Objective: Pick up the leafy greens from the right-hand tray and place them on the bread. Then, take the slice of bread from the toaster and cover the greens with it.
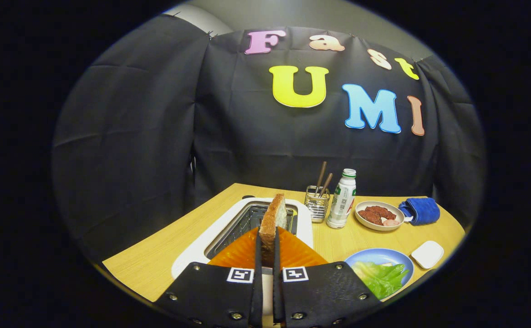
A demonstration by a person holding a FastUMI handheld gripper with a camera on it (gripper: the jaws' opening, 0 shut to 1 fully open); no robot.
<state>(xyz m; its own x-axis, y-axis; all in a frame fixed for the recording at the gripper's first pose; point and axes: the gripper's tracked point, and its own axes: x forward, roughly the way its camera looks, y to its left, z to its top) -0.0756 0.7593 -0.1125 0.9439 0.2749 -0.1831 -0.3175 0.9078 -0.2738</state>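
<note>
You are pinching the slice of bread (273,218) between the closed-in fingers of the gripper (266,255), holding it upright just above the white toaster (229,223). Its brown crust is facing you. The leafy greens (380,279) are lying on the blue plate (400,256), partly hidden behind the gripper.
</note>
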